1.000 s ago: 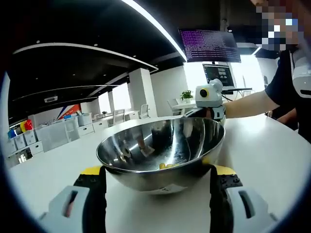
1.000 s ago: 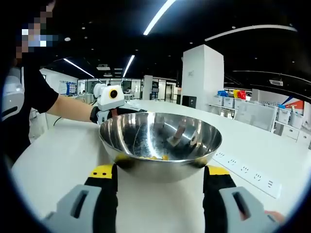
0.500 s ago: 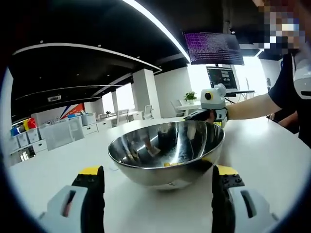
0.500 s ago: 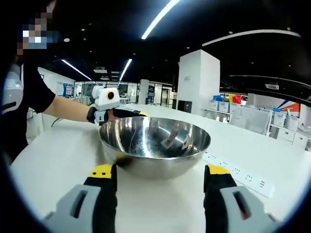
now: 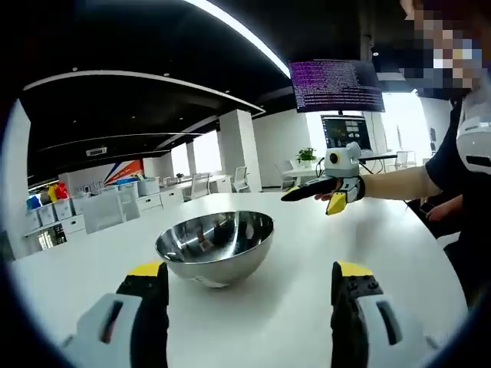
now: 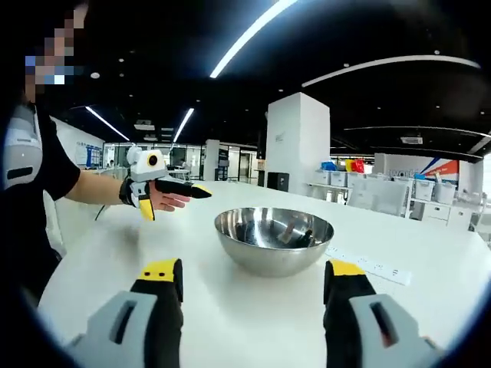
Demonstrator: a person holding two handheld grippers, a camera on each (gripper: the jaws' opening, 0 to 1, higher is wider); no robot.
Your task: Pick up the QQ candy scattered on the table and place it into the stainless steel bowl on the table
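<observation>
Bowl (image 5: 215,248) sits ahead of both empty, wide-open grippers, left gripper (image 5: 244,287) and right gripper (image 6: 252,285).

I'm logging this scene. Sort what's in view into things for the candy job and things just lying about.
For the job:
stainless steel bowl
left gripper
right gripper

Just lying about:
power strip on the white table
monitor overhead
storage bins
</observation>
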